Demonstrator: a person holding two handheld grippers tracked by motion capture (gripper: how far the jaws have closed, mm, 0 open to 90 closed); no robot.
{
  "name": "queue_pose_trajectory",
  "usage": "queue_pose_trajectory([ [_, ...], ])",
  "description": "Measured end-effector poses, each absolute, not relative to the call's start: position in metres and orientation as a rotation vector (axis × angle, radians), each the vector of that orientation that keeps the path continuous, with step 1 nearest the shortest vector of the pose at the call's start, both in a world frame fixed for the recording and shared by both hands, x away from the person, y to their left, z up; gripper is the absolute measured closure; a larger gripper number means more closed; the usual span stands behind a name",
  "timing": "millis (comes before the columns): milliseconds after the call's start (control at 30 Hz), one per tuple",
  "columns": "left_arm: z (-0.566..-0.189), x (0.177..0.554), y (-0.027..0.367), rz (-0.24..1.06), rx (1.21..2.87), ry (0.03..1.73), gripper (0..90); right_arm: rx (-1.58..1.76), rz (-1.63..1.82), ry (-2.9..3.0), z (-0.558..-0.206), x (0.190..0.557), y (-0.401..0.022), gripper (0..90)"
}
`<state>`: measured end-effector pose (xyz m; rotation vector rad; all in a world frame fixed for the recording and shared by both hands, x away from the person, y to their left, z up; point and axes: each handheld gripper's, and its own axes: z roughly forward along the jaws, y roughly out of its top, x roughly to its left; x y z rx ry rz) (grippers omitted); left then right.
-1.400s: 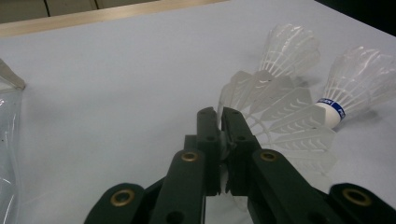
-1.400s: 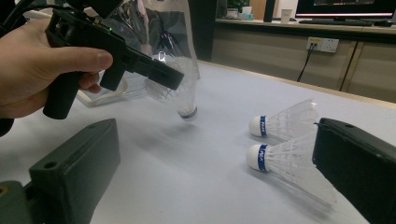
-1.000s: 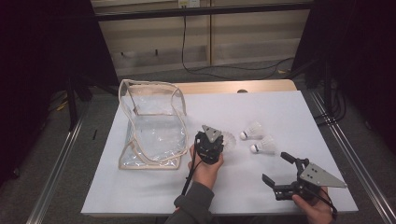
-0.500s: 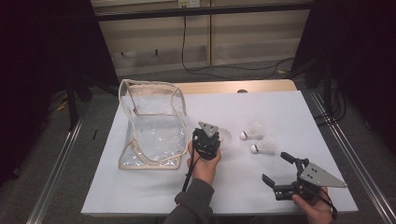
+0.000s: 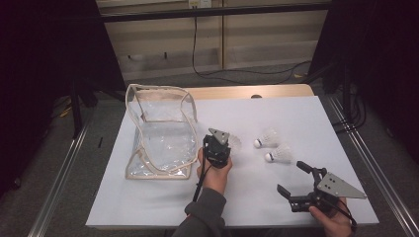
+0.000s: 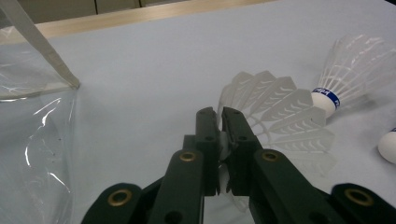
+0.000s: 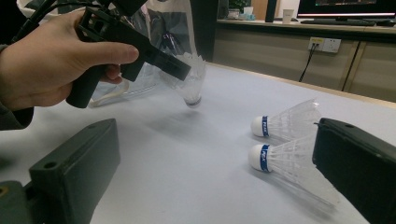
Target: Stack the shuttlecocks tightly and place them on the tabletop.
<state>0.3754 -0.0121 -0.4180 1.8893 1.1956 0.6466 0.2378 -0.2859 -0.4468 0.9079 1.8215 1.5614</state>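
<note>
While its jaws stand almost fully together, the left gripper [image 5: 221, 143] pinches the feather skirt of a shuttlecock [image 6: 280, 116] between its pads; in the left gripper view the white feathers fan out to the right of the jaws, and a sliver of feather shows in the narrow gap between them. In the right gripper view that shuttlecock [image 7: 190, 79] hangs cork-down from the jaws, lifted just clear of the table [image 5: 276, 118], with a soft shadow beneath it. The left hand [image 5: 215, 170] holds this gripper near the middle of the table, just right of a clear plastic bag [image 5: 160, 133] that stands open at the left.

Two more shuttlecocks lie on the table to the right: one [image 5: 267, 139] farther off, one [image 5: 279, 154] nearer, close beside each other, their cork heads pointing left.

At the near right corner the right gripper [image 5: 292, 180] stands wide open, with nothing between its jaws and touching neither shuttlecock. It hovers low above the table, near the closer one.
</note>
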Motion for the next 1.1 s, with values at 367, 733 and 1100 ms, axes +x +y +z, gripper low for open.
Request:
queue_pose_trajectory([
  [367, -0.4172, 0.3769, -0.0094, 0.644, 1.888, 1.208, 85.9, 0.911, 1.562, 1.814, -0.4465, 0.2374, -0.2870, 0.5],
  [733, -0.4160, 0.3817, -0.0054, 0.641, 1.878, 1.234, 85.8, 0.911, 1.564, 1.811, -0.4460, 0.2369, -0.2873, 0.5],
  [1100, -0.4142, 0.3828, -0.0036, 0.629, 1.880, 1.228, 85.9, 0.913, 1.566, 1.810, -0.4457, 0.2363, -0.2876, 0.5],
])
